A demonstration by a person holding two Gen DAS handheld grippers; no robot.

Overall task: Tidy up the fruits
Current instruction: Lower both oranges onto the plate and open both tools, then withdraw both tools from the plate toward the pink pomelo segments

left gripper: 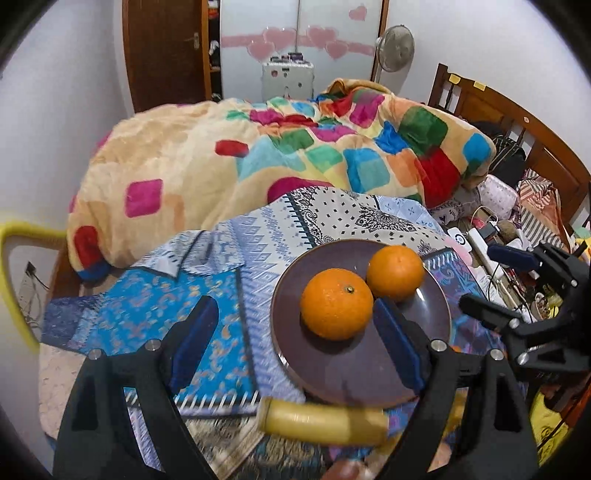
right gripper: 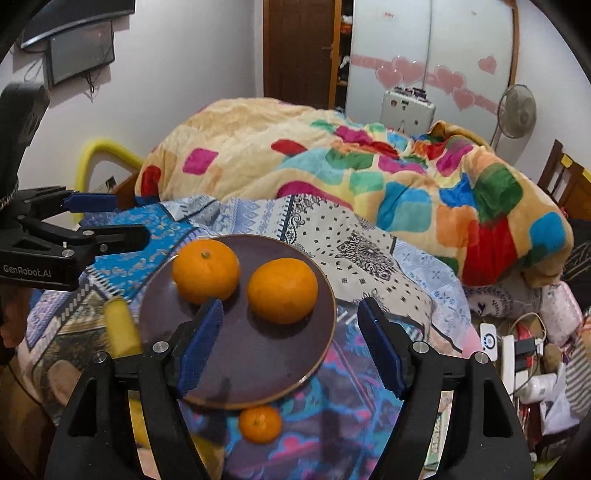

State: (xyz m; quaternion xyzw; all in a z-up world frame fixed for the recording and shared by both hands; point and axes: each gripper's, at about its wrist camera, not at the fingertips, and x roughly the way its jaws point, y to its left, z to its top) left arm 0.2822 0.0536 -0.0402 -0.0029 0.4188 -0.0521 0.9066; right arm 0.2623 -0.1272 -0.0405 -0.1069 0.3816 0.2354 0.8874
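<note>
The left tool (left gripper: pixel 295 336) hangs wide open over the near part of the bed, its blue-padded fingers (left gripper: pixel 195 339) holding nothing; one pad sits just beside the nearer orange without clearly touching it. The right tool (right gripper: pixel 291 347) is likewise spread wide and empty, with the plate's near rim between its fingers.

The surface is a bed covered in patterned cloths (left gripper: pixel 155 314) in blue, white and purple prints, rumpled and overlapping. Behind them lies a thick fleecy blanket (left gripper: pixel 258 155), cream with bright rounded squares of red, green, blue and pink. Farther off stand a brown wooden door (left gripper: pixel 166 51), a white wardrobe (left gripper: pixel 325 22) with pink heart stickers, and a round standing fan (left gripper: pixel 395 46). A wooden headboard (left gripper: pixel 517 122) runs along the right, with cables and clutter below it.

A round, dark brown plate (right gripper: pixel 258 362), smooth and slightly glossy, rests on the cloths. It holds two oranges: one (right gripper: pixel 205 270) on the left with its stem end up, and another (right gripper: pixel 282 290) on the right, close together. A third, smaller orange (right gripper: pixel 259 424) lies on the cloth just off the plate's near edge. A yellow banana (right gripper: pixel 122 328) lies just beside the plate's left rim.
</note>
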